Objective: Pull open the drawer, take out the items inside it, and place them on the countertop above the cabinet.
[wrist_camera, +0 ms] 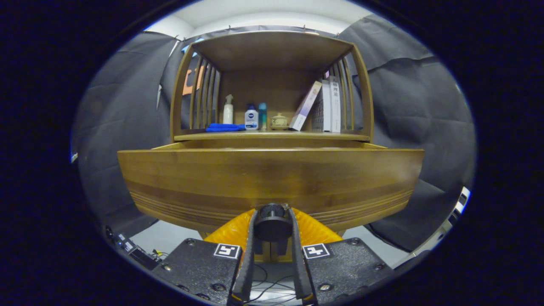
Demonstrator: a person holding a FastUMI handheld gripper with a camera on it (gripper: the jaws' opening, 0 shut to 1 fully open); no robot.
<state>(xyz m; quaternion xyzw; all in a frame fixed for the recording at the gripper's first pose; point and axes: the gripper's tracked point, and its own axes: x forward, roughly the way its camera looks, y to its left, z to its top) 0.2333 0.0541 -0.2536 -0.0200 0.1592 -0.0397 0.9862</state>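
Gripper view. Found jaws (272, 223) clenched on the round dark knob (272, 225) at the lower middle of the drawer front (272, 178), one finger on each side. Drawer drawn partway out of the cabinet, side rails showing behind the front panel. Judged the opening step under way or nearly done; emptying not begun. Drawer contents hidden behind the front panel, so could not tell what lay inside. Counter (272, 136) above carried a blue cloth (224, 127) near its left edge, bottles (250, 117), a small lidded pot (279, 120), books (325, 106) toward the right.
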